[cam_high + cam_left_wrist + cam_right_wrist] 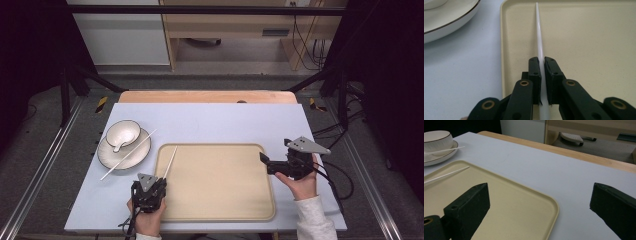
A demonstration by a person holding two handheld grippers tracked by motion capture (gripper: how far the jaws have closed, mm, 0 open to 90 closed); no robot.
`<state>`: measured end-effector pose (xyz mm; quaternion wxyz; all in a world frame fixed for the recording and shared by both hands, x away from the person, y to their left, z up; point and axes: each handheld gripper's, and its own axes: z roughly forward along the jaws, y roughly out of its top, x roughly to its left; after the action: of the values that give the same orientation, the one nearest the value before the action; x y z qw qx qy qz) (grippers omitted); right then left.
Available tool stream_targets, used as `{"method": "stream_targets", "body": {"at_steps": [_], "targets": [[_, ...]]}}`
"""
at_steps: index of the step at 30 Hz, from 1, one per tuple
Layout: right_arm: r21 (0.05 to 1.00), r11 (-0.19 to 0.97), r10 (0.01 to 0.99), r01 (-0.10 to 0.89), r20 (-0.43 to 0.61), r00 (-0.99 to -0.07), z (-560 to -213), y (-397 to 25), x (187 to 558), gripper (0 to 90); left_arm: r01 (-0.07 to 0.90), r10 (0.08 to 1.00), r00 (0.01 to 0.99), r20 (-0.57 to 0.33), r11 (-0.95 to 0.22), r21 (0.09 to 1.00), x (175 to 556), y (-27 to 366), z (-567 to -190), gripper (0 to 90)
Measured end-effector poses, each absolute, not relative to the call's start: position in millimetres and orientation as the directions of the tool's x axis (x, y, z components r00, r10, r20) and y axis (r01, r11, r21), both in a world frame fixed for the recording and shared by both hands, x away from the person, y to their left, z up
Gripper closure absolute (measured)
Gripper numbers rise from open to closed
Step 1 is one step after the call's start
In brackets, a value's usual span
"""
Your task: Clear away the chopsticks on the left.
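A white chopstick [170, 162] [540, 45] [446, 175] lies along the left edge of the beige tray [220, 210] [589, 50] [524, 205], its tip pointing away from me. My left gripper [159, 183] [542, 75] is shut on its near end. A second white chopstick [127, 155] [444, 150] rests across the white plate [106, 159] [446, 22] [441, 157], which holds a white bowl [123, 134] [436, 140] with a spoon. My right gripper [263, 159] [539, 207] hovers open over the tray's right edge, nothing between its jaws.
A pale blue mat [210, 120] covers the wooden table [205, 96]. Black frame bars [75, 80] stand at both back corners. Cables [335, 175] trail off the right side. Mat between plate and tray is bare.
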<state>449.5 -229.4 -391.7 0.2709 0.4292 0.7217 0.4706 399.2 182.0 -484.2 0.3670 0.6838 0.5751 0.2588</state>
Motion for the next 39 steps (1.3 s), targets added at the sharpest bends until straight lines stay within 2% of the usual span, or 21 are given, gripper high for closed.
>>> {"method": "stream_targets", "body": {"at_steps": [11, 17, 25, 27, 29, 36, 39], "targets": [[0.911, 0.189, 0.874, 0.365, 0.013, -0.485, -391.4, -229.6, 449.3, 3.2, 0.615, 0.977, 0.207, -0.055, -0.086, 0.784, 401.6, 181.5, -483.5, 81.0], [0.914, 0.181, 0.877, 0.364, 0.017, -0.481, -390.2, -230.7, 448.5, 3.1, 0.58, 0.969, 0.235, -0.07, -0.082, 0.811, 402.6, 187.1, -469.8, 76.0], [0.918, 0.175, 0.878, 0.357, 0.019, -0.478, -388.1, -233.4, 447.2, 3.0, 0.495, 0.934, 0.355, -0.043, -0.149, 0.856, 411.3, 201.5, -431.1, 59.1], [0.92, 0.17, 0.879, 0.354, 0.021, -0.476, -386.9, -234.9, 446.5, 3.0, 0.482, 0.921, 0.388, -0.033, -0.173, 0.859, 414.1, 205.3, -423.0, 52.5], [0.92, 0.168, 0.879, 0.354, 0.023, -0.477, -386.6, -235.2, 446.3, 3.0, 0.48, 0.918, 0.396, -0.036, -0.173, 0.86, 416.1, 210.0, -417.1, 51.3], [0.923, 0.163, 0.881, 0.348, 0.022, -0.473, -385.1, -237.2, 445.5, 2.9, 0.466, 0.89, 0.455, 0.03, -0.267, 0.844, 419.5, 230.5, -412.7, 40.5], [0.923, 0.161, 0.882, 0.349, 0.024, -0.471, -385.5, -237.7, 445.9, 2.9, 0.474, 0.885, 0.465, 0.001, -0.25, 0.844, 418.3, 244.5, -417.5, 36.6]]}}
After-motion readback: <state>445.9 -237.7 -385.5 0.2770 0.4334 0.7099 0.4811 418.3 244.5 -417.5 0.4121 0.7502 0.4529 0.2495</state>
